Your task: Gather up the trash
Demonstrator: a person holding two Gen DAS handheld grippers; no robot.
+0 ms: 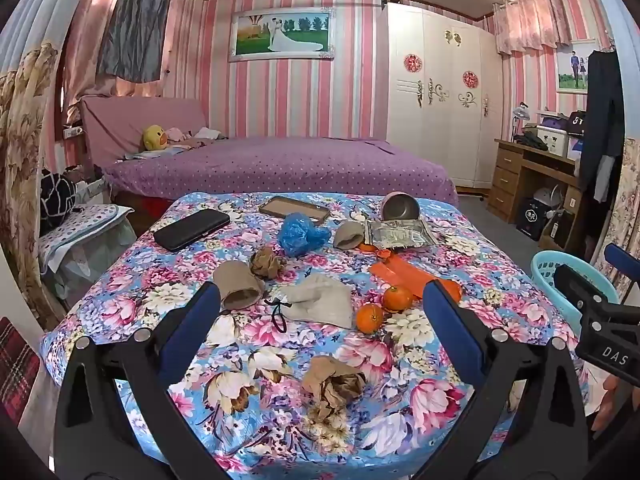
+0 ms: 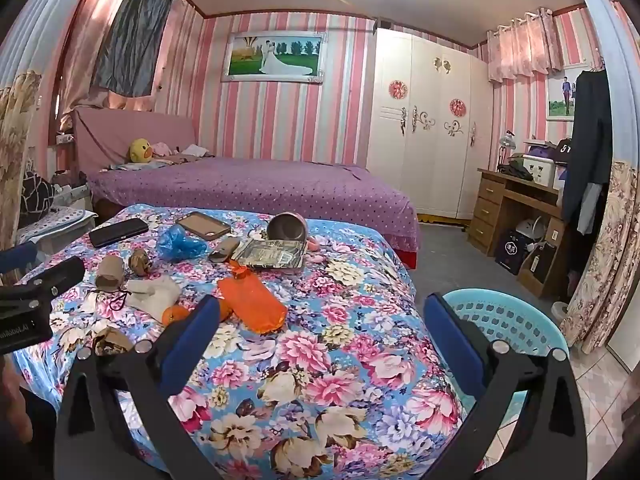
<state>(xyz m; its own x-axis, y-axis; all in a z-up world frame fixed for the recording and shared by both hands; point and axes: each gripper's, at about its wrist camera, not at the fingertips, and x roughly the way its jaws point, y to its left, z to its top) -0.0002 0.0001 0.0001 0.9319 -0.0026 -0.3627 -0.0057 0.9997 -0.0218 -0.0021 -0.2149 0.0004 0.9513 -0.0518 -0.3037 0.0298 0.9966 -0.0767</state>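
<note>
Both the left tongs (image 1: 320, 312) and right tongs (image 2: 322, 314) are held released and empty above the floral tabletop (image 1: 400, 432), on which crumpled brown paper (image 1: 334, 384) is seen nearest, a blue plastic bag (image 1: 302, 236) farther, the basket (image 2: 500, 320) beside it.

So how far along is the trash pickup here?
Nothing looks collected yet. Both sets of jaws, left gripper and right gripper, stand open and empty. Still on the table: crumpled paper, blue plastic bag, cardboard tube. What the basket holds is out of view.
</note>
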